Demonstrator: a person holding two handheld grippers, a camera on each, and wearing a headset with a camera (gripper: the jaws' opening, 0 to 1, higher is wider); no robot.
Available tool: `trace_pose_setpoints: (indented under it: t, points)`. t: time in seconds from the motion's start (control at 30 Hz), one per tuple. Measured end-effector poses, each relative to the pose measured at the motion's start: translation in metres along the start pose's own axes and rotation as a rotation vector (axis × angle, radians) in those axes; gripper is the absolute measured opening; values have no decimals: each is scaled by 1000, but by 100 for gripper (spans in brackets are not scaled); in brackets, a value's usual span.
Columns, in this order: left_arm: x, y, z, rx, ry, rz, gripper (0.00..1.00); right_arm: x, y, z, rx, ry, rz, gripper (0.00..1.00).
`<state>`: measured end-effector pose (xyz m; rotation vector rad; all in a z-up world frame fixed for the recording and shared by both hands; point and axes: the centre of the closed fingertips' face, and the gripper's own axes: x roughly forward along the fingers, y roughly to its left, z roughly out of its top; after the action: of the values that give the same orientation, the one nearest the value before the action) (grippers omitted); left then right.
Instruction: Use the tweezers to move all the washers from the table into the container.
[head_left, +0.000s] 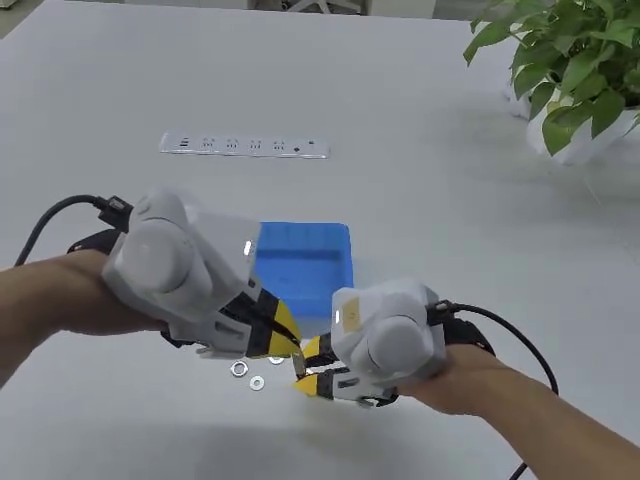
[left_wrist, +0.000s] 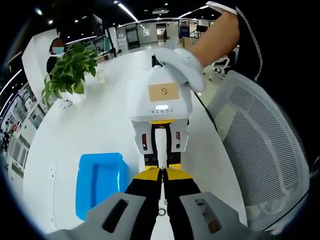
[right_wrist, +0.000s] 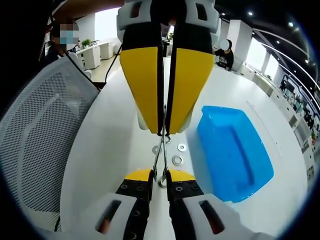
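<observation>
Thin metal tweezers (right_wrist: 162, 145) run between my two grippers, which face each other tip to tip. My left gripper (head_left: 290, 340) comes in from the left and my right gripper (head_left: 308, 368) from the right. Each has its yellow-tipped jaws closed on the tweezers. Several small washers (head_left: 238, 369) lie on the white table just below and left of the tips, and in the right gripper view they (right_wrist: 177, 160) lie beside the tweezers. The blue container (head_left: 305, 262) stands just behind the grippers, and also shows in the left gripper view (left_wrist: 100, 182) and the right gripper view (right_wrist: 232, 150).
A white power strip (head_left: 243, 145) lies farther back on the table (head_left: 430, 180). A potted plant (head_left: 570, 70) stands at the far right corner. A mesh office chair (left_wrist: 260, 150) sits off the table's near edge.
</observation>
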<state>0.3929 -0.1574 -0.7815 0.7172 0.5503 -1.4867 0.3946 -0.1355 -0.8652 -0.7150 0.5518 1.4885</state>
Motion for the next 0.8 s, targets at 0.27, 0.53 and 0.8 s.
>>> trace_pose_setpoints:
  t: [0.27, 0.53, 0.8]
  points:
    - [2, 4, -1, -7, -3, 4, 6, 2, -2, -2, 8, 4, 0, 14]
    - [3, 6, 1, -17, -10, 3, 5, 0, -2, -4, 32, 7, -6, 14]
    - [6, 6, 4, -13, -13, 0, 5, -1, -2, -6, 68, 10, -23, 14]
